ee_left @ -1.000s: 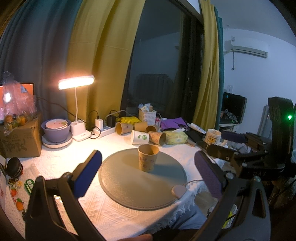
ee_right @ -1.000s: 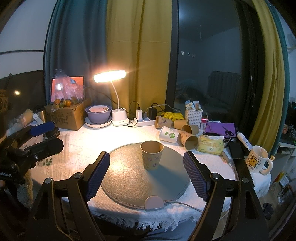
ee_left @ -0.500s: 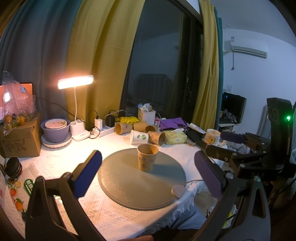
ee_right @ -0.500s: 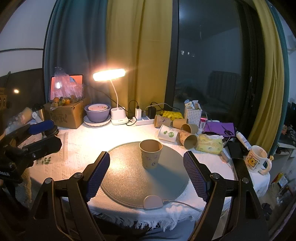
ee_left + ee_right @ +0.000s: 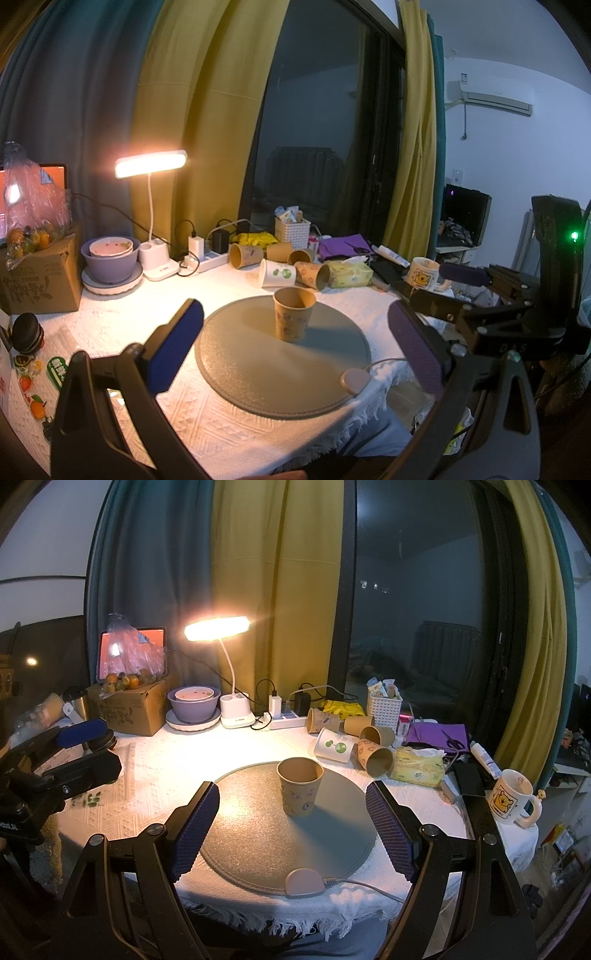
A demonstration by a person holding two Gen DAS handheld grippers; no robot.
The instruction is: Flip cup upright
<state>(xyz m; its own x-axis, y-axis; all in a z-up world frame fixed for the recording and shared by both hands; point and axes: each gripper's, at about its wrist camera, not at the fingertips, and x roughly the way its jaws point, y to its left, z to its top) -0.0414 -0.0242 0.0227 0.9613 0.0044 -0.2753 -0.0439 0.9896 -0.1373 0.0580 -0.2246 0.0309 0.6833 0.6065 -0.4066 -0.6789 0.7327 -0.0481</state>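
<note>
A brown paper cup (image 5: 293,314) (image 5: 300,791) stands upright, mouth up, on a round grey mat (image 5: 258,376) (image 5: 258,834) in the middle of the white tablecloth. My left gripper (image 5: 295,350) is open and empty, held back from the cup near the table's front edge. My right gripper (image 5: 293,830) is open and empty, also well short of the cup. Each gripper shows in the other's view, the right one (image 5: 480,288) at the right and the left one (image 5: 66,753) at the left.
Several paper cups (image 5: 354,742) lie on their sides behind the mat. A tissue pack (image 5: 417,768), a bear mug (image 5: 511,801), a lit desk lamp (image 5: 232,686), a purple bowl (image 5: 194,705), a cardboard box (image 5: 133,709) and a power strip (image 5: 284,722) ring the table.
Both grippers have drifted back slightly from the table. The cup has stayed upright on the mat.
</note>
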